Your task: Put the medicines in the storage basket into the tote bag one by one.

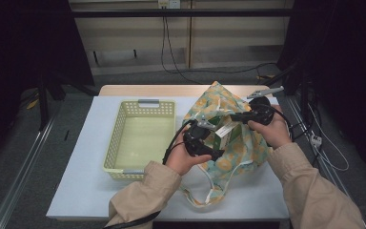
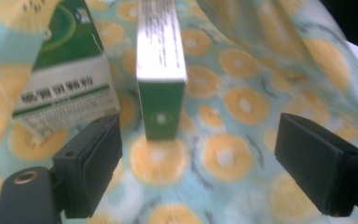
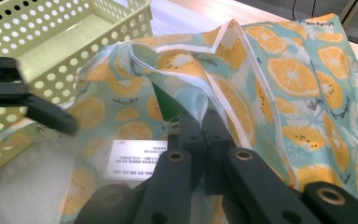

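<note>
A cloth bag (image 1: 243, 150) printed with orange slices lies on the white table top (image 1: 81, 181). My right gripper (image 1: 234, 116) is shut on the bag's white hem (image 3: 200, 105) and holds the mouth up. Inside stand two green-and-white boxes (image 1: 228, 132). In the left gripper view one box (image 2: 161, 60) stands end-on and a second box (image 2: 70, 79) leans at the left. My left gripper (image 2: 198, 140) is open at the bag's mouth, its jaws wide apart and touching neither box. Its black jaw (image 3: 32, 109) also shows at the left of the right gripper view.
A pale yellow perforated basket (image 1: 116, 129) stands left of the bag with nothing in it; its wall (image 3: 65, 42) lies just behind the bag's mouth. The bag's strap (image 1: 205, 198) trails toward the table's front edge. Cables hang off the right side.
</note>
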The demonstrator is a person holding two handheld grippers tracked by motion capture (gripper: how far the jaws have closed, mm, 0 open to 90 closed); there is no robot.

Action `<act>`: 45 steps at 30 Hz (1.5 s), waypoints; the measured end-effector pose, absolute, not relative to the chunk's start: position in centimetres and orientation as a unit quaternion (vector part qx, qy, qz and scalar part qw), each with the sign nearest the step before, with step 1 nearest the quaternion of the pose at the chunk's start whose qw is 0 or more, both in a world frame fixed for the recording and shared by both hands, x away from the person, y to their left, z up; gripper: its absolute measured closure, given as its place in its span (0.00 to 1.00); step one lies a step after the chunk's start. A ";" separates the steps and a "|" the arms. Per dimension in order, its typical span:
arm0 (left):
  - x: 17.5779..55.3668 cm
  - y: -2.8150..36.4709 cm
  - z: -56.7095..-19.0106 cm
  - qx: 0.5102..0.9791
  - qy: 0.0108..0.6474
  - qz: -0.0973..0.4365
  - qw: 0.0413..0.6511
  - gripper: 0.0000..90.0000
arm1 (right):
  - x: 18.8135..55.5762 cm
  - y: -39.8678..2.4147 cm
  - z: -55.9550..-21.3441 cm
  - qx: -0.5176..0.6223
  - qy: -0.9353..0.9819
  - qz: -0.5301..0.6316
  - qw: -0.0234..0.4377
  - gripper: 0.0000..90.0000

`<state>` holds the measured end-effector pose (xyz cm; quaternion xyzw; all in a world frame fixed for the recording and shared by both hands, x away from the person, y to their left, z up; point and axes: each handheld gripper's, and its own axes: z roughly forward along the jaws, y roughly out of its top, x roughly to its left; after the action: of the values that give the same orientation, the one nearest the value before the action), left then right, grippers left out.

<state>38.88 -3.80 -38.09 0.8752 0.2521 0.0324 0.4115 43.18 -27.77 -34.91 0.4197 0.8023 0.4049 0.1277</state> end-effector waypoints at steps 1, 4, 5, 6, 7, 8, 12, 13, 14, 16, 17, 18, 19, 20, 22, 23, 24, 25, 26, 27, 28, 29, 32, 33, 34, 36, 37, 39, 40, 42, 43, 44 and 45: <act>38.6 -3.6 -38.1 0.878 0.247 0.032 0.409 0.16 | 43.2 -27.8 -35.0 0.420 0.803 0.403 0.127 1.00; 37.7 -3.1 -38.2 0.879 0.241 0.019 0.412 0.16 | 43.3 -27.6 -35.4 0.425 0.801 0.401 0.126 1.00; 37.4 -3.1 -38.2 0.879 0.238 0.016 0.414 0.16 | 43.4 -27.6 -35.5 0.426 0.801 0.402 0.124 1.00; 37.1 -3.1 -38.2 0.882 0.241 0.031 0.405 0.16 | 43.4 -27.5 -35.7 0.425 0.801 0.402 0.124 1.00; 37.0 -3.0 -38.4 0.880 0.233 0.014 0.414 0.16 | 43.5 -27.4 -35.8 0.425 0.802 0.400 0.124 1.00; 36.8 -2.9 -38.4 0.879 0.231 0.009 0.417 0.15 | 43.5 -27.2 -35.9 0.425 0.804 0.398 0.122 1.00; 36.1 -2.8 -39.0 0.878 0.228 -0.001 0.420 0.14 | 43.7 -27.0 -36.0 0.424 0.804 0.398 0.123 1.00; 36.0 -2.7 -39.2 0.879 0.226 -0.003 0.419 0.14 | 43.8 -27.0 -36.1 0.425 0.804 0.397 0.123 1.00; 35.7 -2.8 -39.3 0.880 0.231 0.010 0.414 0.14 | 43.9 -27.0 -36.2 0.426 0.804 0.396 0.123 1.00; 35.5 -2.8 -39.6 0.879 0.223 -0.009 0.422 0.14 | 44.0 -27.0 -36.3 0.427 0.804 0.394 0.122 1.00; 35.4 -2.8 -39.6 0.877 0.225 -0.011 0.424 0.14 | 44.1 -27.0 -36.4 0.428 0.804 0.395 0.121 1.00; 35.2 -2.8 -39.6 0.879 0.221 -0.013 0.422 0.13 | 44.2 -27.0 -36.4 0.428 0.804 0.394 0.122 1.00; 35.0 -2.8 -39.6 0.877 0.219 -0.015 0.426 0.13 | 44.3 -27.0 -36.5 0.429 0.804 0.393 0.122 1.00; 34.9 -2.8 -39.6 0.879 0.217 -0.016 0.425 0.13 | 44.4 -27.0 -36.5 0.430 0.803 0.395 0.121 1.00; 34.5 -2.8 -39.6 0.878 0.215 -0.021 0.427 0.09 | 44.5 -26.9 -36.6 0.430 0.803 0.395 0.121 1.00; 34.3 -2.8 -39.7 0.877 0.212 -0.024 0.431 0.09 | 44.5 -26.8 -36.7 0.431 0.802 0.395 0.121 1.00; 34.1 -2.8 -39.7 0.877 0.209 -0.027 0.433 0.09 | 44.5 -26.7 -36.7 0.432 0.802 0.394 0.120 1.00; 33.9 -2.8 -39.8 0.877 0.206 -0.029 0.433 0.08 | 44.5 -26.7 -36.8 0.433 0.803 0.393 0.120 1.00; 33.8 -2.9 -39.9 0.876 0.208 -0.033 0.433 0.08 | 44.6 -26.6 -36.8 0.431 0.803 0.392 0.121 1.00; 33.6 -2.9 -40.1 0.877 0.209 -0.034 0.431 0.08 | 44.6 -26.6 -36.8 0.431 0.804 0.391 0.122 1.00; 33.4 -3.0 -40.2 0.878 0.206 -0.037 0.430 0.07 | 44.6 -26.6 -36.8 0.433 0.803 0.391 0.123 1.00; 33.3 -3.1 -40.4 0.880 0.201 -0.042 0.428 0.07 | 44.6 -26.6 -36.9 0.434 0.801 0.392 0.123 1.00; 32.8 -3.6 -40.9 0.880 0.198 -0.049 0.430 0.07 | 44.8 -26.5 -37.0 0.435 0.801 0.392 0.121 1.00; 32.7 -3.7 -41.1 0.879 0.197 -0.047 0.431 0.07 | 44.8 -26.5 -37.0 0.435 0.801 0.393 0.121 1.00; 32.7 -3.9 -41.3 0.882 0.193 -0.048 0.426 0.08 | 44.8 -26.5 -37.0 0.436 0.801 0.393 0.121 1.00; 32.6 -4.2 -41.8 0.885 0.192 -0.051 0.421 0.08 | 44.9 -26.5 -37.1 0.435 0.801 0.394 0.120 1.00; 32.5 -4.5 -42.0 0.888 0.191 -0.052 0.415 0.08 | 44.9 -26.5 -37.1 0.435 0.801 0.394 0.120 1.00; 32.4 -4.8 -42.3 0.895 0.190 -0.033 0.403 0.09 | 44.9 -26.6 -37.1 0.436 0.800 0.394 0.118 1.00; 32.4 -4.9 -42.4 0.896 0.193 -0.036 0.398 0.10 | 45.0 -26.7 -37.1 0.437 0.800 0.394 0.119 1.00; 32.5 -4.9 -42.7 0.902 0.191 -0.019 0.387 0.11 | 45.0 -26.7 -37.1 0.436 0.801 0.394 0.119 1.00; 32.6 -4.9 -42.9 0.899 0.196 -0.018 0.391 0.14 | 45.0 -26.8 -37.0 0.436 0.800 0.393 0.119 1.00; 32.8 -4.7 -43.1 0.901 0.189 -0.019 0.389 0.18 | 45.0 -26.8 -37.0 0.436 0.800 0.393 0.120 1.00; 33.0 -4.6 -43.2 0.904 0.192 -0.018 0.381 0.21 | 45.0 -26.8 -37.0 0.436 0.800 0.395 0.119 1.00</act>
<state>32.98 -4.57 -43.18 0.9043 0.1922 -0.0182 0.3808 44.97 -26.85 -36.99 0.4360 0.8000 0.3945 0.1190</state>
